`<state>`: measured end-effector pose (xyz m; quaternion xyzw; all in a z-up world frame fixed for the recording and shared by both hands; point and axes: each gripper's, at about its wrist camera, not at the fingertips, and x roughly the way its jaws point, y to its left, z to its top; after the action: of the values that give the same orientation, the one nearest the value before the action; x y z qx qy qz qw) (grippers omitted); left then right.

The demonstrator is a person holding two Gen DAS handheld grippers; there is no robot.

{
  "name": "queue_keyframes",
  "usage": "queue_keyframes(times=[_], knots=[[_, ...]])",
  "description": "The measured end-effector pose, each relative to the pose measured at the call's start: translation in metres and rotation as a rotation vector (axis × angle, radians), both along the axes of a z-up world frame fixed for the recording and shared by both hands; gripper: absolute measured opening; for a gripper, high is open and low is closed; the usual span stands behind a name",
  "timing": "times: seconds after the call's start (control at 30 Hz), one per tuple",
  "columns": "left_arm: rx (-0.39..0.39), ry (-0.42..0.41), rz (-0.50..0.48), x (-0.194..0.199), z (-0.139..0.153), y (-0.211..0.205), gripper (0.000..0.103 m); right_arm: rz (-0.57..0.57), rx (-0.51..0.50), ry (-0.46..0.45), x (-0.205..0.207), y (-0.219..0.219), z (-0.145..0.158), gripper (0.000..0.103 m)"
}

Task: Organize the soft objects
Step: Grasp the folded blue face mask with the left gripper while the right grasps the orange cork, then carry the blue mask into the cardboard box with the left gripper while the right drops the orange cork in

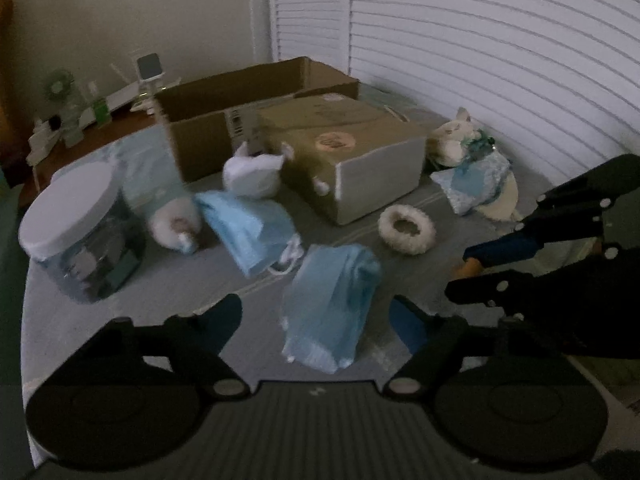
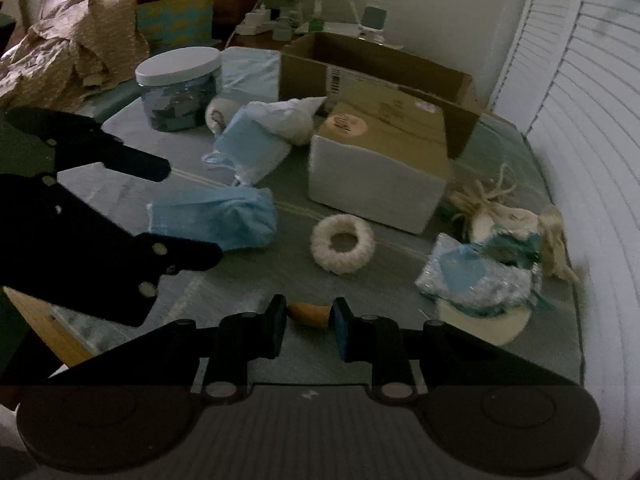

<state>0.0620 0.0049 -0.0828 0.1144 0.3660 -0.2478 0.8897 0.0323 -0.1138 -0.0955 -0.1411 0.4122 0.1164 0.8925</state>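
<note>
Right gripper (image 2: pixel 310 318): jaws are clenching on a small tan wedge (image 2: pixel 310 314), smooth and firm-looking, pinched by its ends just above the cloth.
Left gripper (image 1: pixel 316 316): jaws are standing released, one on each side of the near mask (image 1: pixel 332 304); no pad is pressing on it yet.
Landmark: closed box (image 2: pixel 380 168), plain cardboard with a round sticker on top, sitting mid-surface.
Near mask: pale blue pleated fabric, crumpled and limp, lying in front of the box towards the cameras.
Far mask (image 1: pixel 248 228): same blue pleated cloth with white ear loops trailing, lying left of the box.
Ring (image 2: pixel 343 246): fluffy cream loop with an open centre, resting just in front of the box.
Pouch (image 2: pixel 472 280): blue and white crinkled packet, right of the box beside cream cords.
Jar (image 2: pixel 180 88): clear hard walls, flat white lid, well left of the box.
Open box (image 2: pixel 376 64): brown carton behind the closed box, probably where the soft things belong.
Step, as I judge it: left jaws are lining up on the near mask.
Doing it well: close over the bunched middle so the whole stack of folds is caught, not one loose edge; lift straight before swinging towards the open box, since the fabric will droop and drag.
</note>
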Motion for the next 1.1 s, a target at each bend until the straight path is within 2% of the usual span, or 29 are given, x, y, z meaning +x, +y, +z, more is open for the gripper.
queue_keyframes(times=[0.33,0.43,0.73,0.9,1.1], knots=[[-0.003,0.028,-0.017,0.015,-0.011,-0.012,0.051,-0.013,0.01,0.001,-0.001,-0.008,-0.001,0.029],[-0.016,0.044,-0.016,0.015,-0.01,-0.01,0.038,-0.016,0.013,0.0,-0.001,-0.01,-0.001,0.029],[-0.032,0.066,-0.039,0.007,0.009,-0.004,0.035,-0.015,0.005,-0.021,-0.006,-0.014,0.011,0.029],[-0.043,0.073,-0.069,-0.004,0.031,0.001,0.035,-0.015,0.005,-0.046,-0.007,-0.018,0.024,0.029],[-0.068,0.037,-0.067,-0.001,0.061,0.006,0.035,-0.014,0.025,-0.09,-0.001,-0.019,0.042,0.029]])
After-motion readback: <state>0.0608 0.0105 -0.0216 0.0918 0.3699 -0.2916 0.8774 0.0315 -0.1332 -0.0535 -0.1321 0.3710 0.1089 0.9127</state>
